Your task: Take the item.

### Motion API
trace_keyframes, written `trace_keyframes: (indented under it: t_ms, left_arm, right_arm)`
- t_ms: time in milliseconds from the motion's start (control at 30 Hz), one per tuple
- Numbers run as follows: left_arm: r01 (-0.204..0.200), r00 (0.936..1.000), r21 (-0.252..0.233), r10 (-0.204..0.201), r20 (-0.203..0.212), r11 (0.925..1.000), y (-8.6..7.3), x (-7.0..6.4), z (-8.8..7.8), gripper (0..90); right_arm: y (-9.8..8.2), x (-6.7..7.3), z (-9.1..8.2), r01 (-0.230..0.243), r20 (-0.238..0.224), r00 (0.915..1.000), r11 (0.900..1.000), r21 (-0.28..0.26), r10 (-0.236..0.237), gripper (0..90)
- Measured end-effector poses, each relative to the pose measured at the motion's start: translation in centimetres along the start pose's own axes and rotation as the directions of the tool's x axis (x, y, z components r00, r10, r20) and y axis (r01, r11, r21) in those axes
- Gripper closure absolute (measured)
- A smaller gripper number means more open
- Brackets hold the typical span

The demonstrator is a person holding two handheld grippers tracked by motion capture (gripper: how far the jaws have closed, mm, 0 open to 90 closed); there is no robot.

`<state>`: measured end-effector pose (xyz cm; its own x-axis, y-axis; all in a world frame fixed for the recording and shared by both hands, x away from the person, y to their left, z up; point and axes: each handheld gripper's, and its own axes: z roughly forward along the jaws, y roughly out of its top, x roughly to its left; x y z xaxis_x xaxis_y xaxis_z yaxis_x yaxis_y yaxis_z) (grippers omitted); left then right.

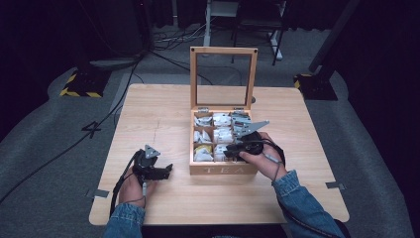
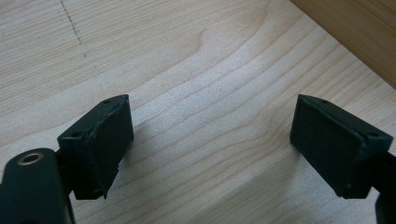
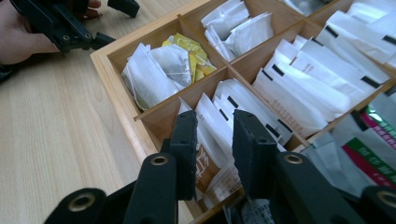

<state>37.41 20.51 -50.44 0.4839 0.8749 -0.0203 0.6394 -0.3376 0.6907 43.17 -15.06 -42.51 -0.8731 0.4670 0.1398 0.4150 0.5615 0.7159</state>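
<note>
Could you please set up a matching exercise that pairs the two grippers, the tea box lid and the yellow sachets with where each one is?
Things:
1. left gripper
2. right gripper
3. lid
4. yellow sachets

Places:
A. standing upright at the back of the tea box
B. in the front corner compartment on the left gripper's side
C. jaws down among white sachets in the box
D. over bare table, left of the box

Pairs: 1-D, 2-C, 3-A, 4-B

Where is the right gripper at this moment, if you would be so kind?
In the high view the right gripper sits right of centre, over the front compartments of the wooden tea box, its jaws around a white sachet.
</note>
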Motion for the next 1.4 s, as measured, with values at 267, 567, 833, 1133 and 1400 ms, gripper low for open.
trace_keyframes:
  t_ms: [267,567,833,1133,1400]
  left_arm:
    - [0.0,1.0,0.0,0.0,0.002,1.0,0.0,0.0,0.0,13.6]
    - [0.0,1.0,0.0,0.0,0.002,1.0,0.0,0.0,0.0,13.6]
    - [0.001,1.0,0.001,-0.001,0.005,1.0,0.0,0.0,0.0,13.5]
    - [-0.001,1.0,0.002,0.001,0.008,1.0,0.0,0.0,0.0,13.4]
    - [0.0,1.0,0.001,0.0,0.009,1.0,0.0,0.1,0.0,13.4]
  right_arm:
    - [-0.5,-0.1,1.0,-0.021,-0.017,0.9996,0.999,0.047,0.021,76.6]
    - [-0.6,0.3,1.5,-0.004,-0.011,0.9999,0.997,0.081,0.005,86.2]
    - [-0.3,0.7,0.7,0.041,-0.009,0.9992,0.998,0.042,-0.04,90.0]
    - [0.3,1.3,-1.4,0.062,0.018,0.998,0.997,-0.055,-0.061,90.0]
    - [0.6,1.5,-3.2,0.03,0.02,0.9994,0.988,-0.153,-0.027,90.0]
